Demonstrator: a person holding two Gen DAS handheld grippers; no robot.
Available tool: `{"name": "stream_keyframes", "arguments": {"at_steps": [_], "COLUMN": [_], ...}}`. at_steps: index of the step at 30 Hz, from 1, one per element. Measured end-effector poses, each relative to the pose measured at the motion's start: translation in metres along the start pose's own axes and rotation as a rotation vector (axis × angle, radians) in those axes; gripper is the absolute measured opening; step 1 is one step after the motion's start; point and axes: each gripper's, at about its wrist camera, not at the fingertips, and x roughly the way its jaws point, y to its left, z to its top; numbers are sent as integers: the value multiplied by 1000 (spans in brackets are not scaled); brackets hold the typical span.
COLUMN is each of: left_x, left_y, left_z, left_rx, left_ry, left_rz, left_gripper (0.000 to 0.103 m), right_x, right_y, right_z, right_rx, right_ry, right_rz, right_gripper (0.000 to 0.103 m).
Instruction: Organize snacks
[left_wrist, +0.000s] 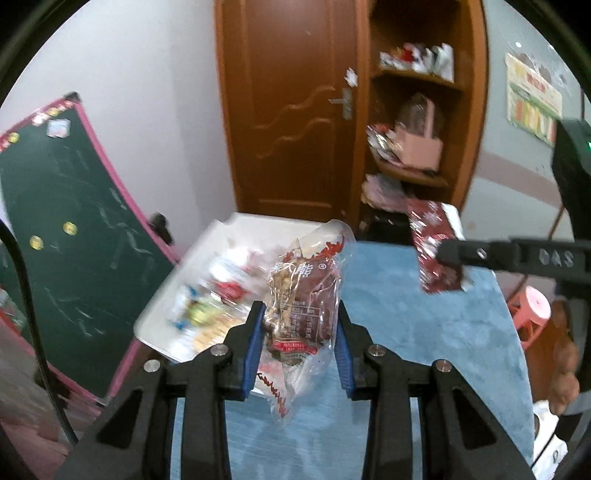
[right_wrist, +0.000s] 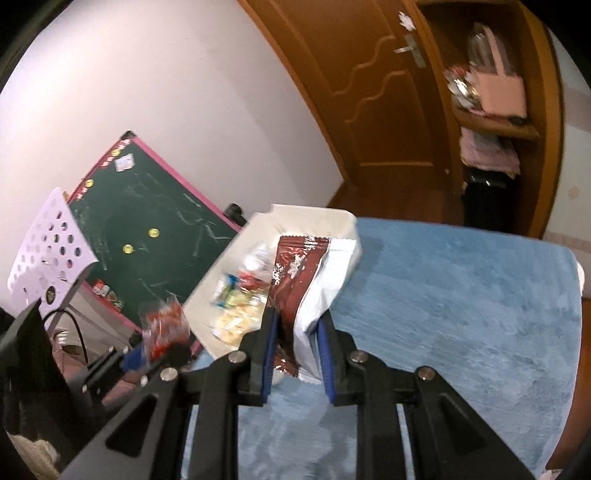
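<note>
Gripping a clear snack packet (left_wrist: 301, 314) in the left gripper (left_wrist: 300, 345), blue pads (left_wrist: 254, 343) pressed in on both sides of the crinkled film. Packet sticking up out of the jaws, brown contents and a red label showing through, loose tail dangling below. Hanging clear above the blue cloth (left_wrist: 406, 332), with the white tray (left_wrist: 159, 314) of mixed snacks just left and behind. Over on the right, the other gripper pinching a dark red wrapper (left_wrist: 434, 251) by one end, also off the surface.

Switching to the right wrist view: right gripper (right_wrist: 297, 345) clamped on that dark red wrapper (right_wrist: 295, 266), white inner side folded toward the right pad (right_wrist: 327, 354). Wrapper standing up from the jaws, top end overlapping the tray's near corner (right_wrist: 351, 236) in this view. Left gripper (right_wrist: 155, 354) low on the left, red-printed clear packet (right_wrist: 164, 325) blurred above it.

Best handled, probably, by carrying both packets level and unhurried, keeping the squeeze firm since slick film slides easily, and letting go only once each one sits over its proper group. Destination itself not evident from here.
</note>
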Motion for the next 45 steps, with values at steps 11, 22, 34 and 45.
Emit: {"name": "stream_keyframes", "arguments": {"at_steps": [11,22,34,45], "left_x": [-6,73,141,133], "left_y": [100,157,152,127], "left_z": [64,85,70,54], "left_rx": [-56,-91,-50,35], "left_ry": [-7,98,178,170], "left_rz": [41,70,-4,-34], "left_gripper": [33,33,52,91], "right_x": [23,91,175,165], "right_y": [95,141,121,117], "right_z": [37,62,33,7], "right_rx": [-75,-121,-92,-91], "right_ry": [-40,6,201,210], "right_rz": [-34,-121,-222,-279], "right_gripper": [21,21,24,33]}}
